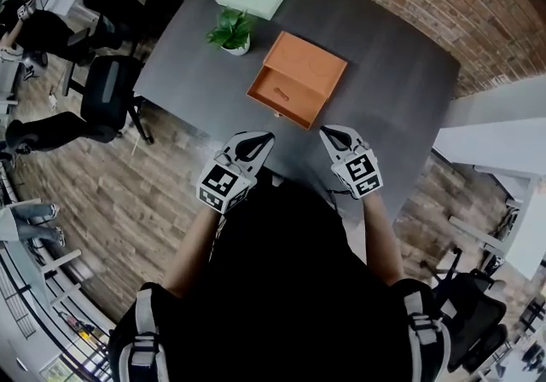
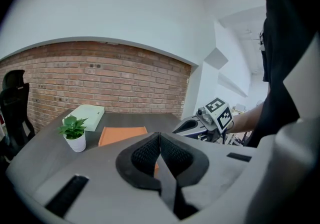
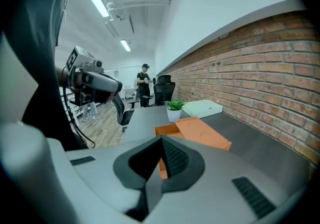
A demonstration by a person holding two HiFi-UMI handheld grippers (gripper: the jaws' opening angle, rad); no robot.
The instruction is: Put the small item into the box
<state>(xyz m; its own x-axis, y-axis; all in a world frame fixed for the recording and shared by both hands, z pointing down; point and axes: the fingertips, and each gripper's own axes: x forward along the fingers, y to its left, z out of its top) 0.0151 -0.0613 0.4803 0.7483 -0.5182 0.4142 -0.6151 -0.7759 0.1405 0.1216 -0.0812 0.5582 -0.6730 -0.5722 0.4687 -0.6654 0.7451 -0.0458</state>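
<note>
The ribbed black jaws of the left hand-held gripper (image 2: 159,143) and right hand-held gripper (image 3: 161,154) are pressed together, empty; black-and-white square markers (image 1: 223,182) are carried behind them. Ahead, the flat orange box (image 1: 299,78), slid partly open, is set on the matte grey worktop (image 1: 392,99).

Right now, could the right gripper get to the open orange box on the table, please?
Probably yes: the right gripper hovers just short of the open orange box, only bare dark grey table between them. Its fingers are shut.
</note>
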